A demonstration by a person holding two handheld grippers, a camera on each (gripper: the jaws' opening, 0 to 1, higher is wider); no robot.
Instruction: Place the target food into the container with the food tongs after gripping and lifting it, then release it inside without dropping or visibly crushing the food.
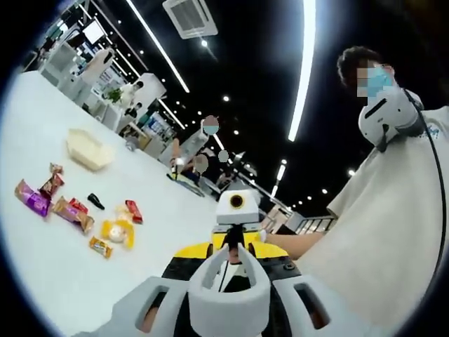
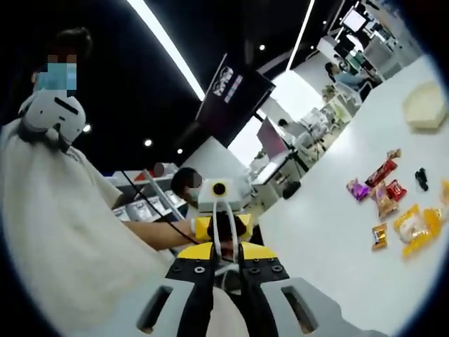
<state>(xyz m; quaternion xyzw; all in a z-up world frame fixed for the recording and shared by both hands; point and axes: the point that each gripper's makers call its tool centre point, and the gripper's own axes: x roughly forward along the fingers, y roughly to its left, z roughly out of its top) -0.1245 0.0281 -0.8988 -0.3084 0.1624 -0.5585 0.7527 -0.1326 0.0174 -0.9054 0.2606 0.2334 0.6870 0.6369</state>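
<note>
So my left gripper (image 1: 229,284) had its jaws set a fair way apart around a white U-shaped piece, which I took to be the loop end of the food tongs (image 1: 229,270). The tong arms ran forward and narrowed toward my right gripper (image 2: 224,281), which pointed straight back at it with a person's pale sleeve (image 1: 393,232) just behind. From the right gripper view the thin white arms came right up to that gripper's jaws. Those jaws looked close together, but I honestly couldn't tell if they were pinching the tips or just sitting near them. Nothing edible was in the tongs. The food was all down on the white table (image 1: 49,281), well off to the left of where the tongs pointed. There was a loose cluster of snack packets: a yellow packet (image 1: 117,232) nearest, a red packet (image 1: 133,210) just beside it and a purple packet (image 1: 31,199) further left. The pale container (image 1: 89,149) sat beyond them on the far side, clearly apart. I figured the tongs had to swing left and down, since both grippers were well above the table.
</note>
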